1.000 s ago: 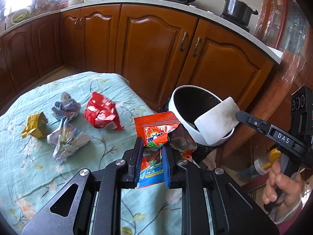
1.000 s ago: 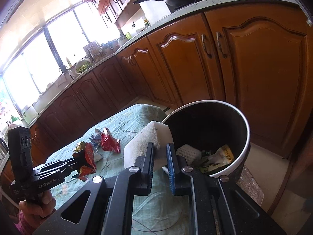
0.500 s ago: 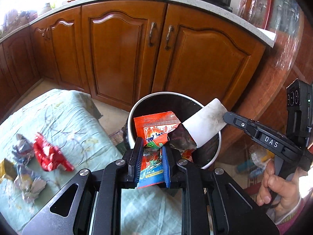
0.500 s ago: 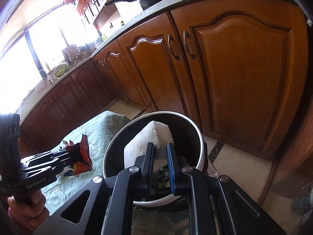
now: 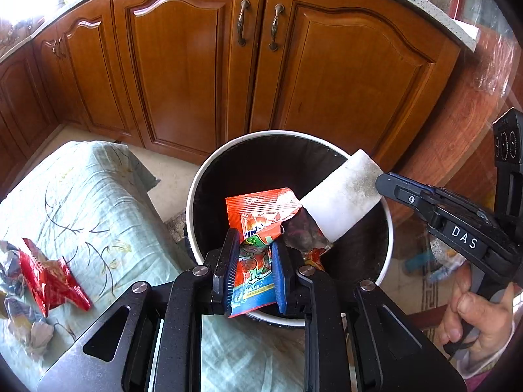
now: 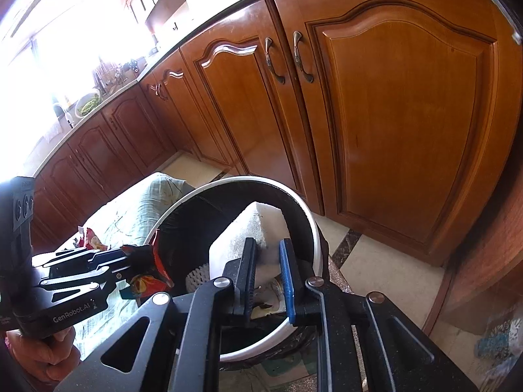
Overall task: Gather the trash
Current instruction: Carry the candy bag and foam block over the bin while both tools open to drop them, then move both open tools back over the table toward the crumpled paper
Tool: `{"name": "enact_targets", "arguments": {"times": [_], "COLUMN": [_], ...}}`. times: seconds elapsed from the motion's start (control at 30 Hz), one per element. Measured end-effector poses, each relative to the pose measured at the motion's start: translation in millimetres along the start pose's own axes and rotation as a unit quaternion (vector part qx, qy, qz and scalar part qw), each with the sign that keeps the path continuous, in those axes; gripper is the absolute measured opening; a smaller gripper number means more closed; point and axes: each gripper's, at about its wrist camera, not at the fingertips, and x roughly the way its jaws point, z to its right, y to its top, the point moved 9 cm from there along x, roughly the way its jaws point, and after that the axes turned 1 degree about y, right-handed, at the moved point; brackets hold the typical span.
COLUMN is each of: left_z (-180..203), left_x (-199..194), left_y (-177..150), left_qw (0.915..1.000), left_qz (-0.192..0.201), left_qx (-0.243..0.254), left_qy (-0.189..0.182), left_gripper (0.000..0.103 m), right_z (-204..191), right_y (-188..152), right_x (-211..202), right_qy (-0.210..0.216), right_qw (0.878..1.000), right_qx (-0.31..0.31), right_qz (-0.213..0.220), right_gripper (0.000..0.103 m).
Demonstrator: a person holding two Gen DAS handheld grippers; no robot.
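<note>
My left gripper (image 5: 251, 245) is shut on an orange snack packet (image 5: 258, 219) and holds it over the open mouth of a round white-rimmed trash bin (image 5: 193, 196) lined with a black bag. My right gripper (image 6: 266, 248) is shut on a white foam block (image 6: 242, 235), also held over the bin (image 6: 307, 225). In the left wrist view the foam block (image 5: 343, 196) touches the packet's corner. The right wrist view shows the left gripper (image 6: 143, 261) with the packet (image 6: 153, 271) at the bin's left side. Earlier trash lies inside the bin.
A table with a pale green floral cloth (image 5: 88, 202) stands left of the bin, carrying a red wrapper (image 5: 49, 277) and crumpled paper (image 5: 23, 323). Brown wooden cabinet doors (image 5: 196, 58) stand close behind the bin. Tiled floor lies to the right.
Both grippers have moved forward and over the bin with their items still held. The table's trash has slid out to the left edge of the left wrist view.
</note>
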Motion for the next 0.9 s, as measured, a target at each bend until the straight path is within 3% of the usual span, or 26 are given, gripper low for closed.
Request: {"name": "enact_targets", "arguments": {"times": [0.17,0.23,0.37,0.5,0.63,0.9], "left_z": [3,1,-3,-12,-26,-62], "left_x": [4,3,-2,-15,-33,-72], "left_y": [-1,-1,-5,-15,-30,-70], "left_qw": [0.9999,0.9999,0.9998,0.9992,0.9978,0.9925], "left_qz": [-0.002,0.001,0.007,0.016,0.031,0.051], "left_qx": [-0.011,-0.012,-0.017,-0.034,-0.057,-0.111], "left_qy": [-0.001,-0.002,-0.004,-0.011,-0.012,0.001], "left_gripper": [0.033,0.034,0.036,0.040,0.044,0.049], "right_z": [2,2,1,-5,-21,-69], "right_y": [0,0,-2,-6,-12,-32], "right_x": [5,3,-3,-13,-23,-33], "right_qy": [0.001,0.004,0.010,0.024,0.042,0.087], "right_qw": [1.000,1.000,1.000,0.999,0.998,0.995], "right_qx": [0.012,0.016,0.025,0.036,0.038,0.033], "right_qz": [-0.003,0.003,0.012,0.028,0.040,0.035], "right_gripper": [0.032,0.045,0.050,0.073,0.085,0.093]}}
